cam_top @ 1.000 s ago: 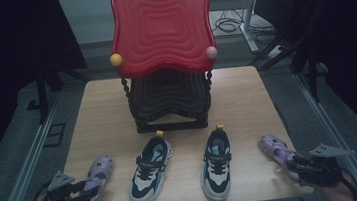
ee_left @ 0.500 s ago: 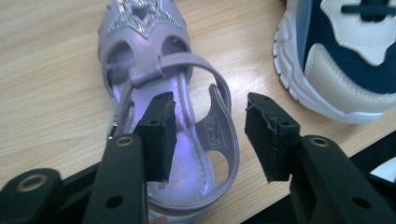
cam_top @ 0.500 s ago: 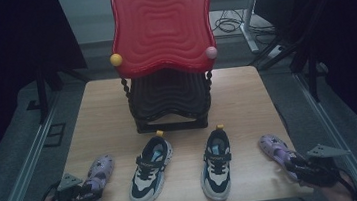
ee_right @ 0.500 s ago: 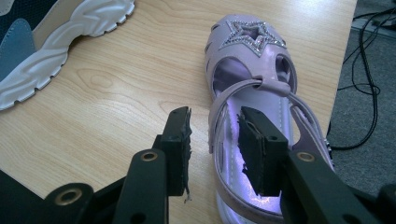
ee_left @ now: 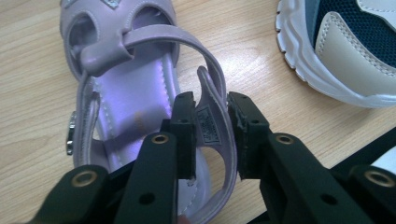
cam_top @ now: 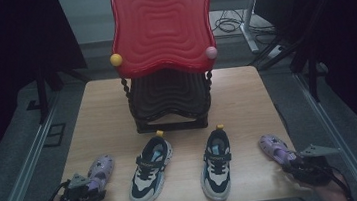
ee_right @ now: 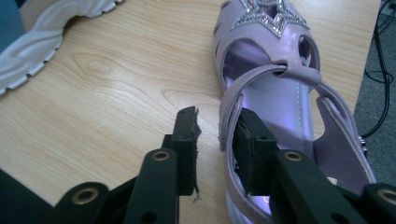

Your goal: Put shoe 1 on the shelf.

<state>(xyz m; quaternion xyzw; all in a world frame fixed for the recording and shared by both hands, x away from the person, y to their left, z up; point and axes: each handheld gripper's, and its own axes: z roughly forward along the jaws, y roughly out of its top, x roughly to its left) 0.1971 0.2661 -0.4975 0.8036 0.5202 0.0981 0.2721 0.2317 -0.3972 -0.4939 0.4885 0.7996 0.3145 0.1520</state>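
Left claw (ee_left: 210,135) just closing, pinching heel strap of left purple sandal (cam_top: 99,171) at tabletop (cam_top: 103,118) front-left corner, near edge. Right claw (ee_right: 215,140) just closing, astride side wall of right purple sandal (cam_top: 274,146), gap at outer jaw, near front-right edge. Two sneakers (cam_top: 149,170) between; bare wood either side of red chair (cam_top: 164,56).

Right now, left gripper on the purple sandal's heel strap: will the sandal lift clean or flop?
Probably flops some: the left gripper has only the thin heel strap between its jaws, which have just been closing, and the strap already bows. The purple sandal looks light, so it should lift, likely toe-down. The smooth strap may slip.
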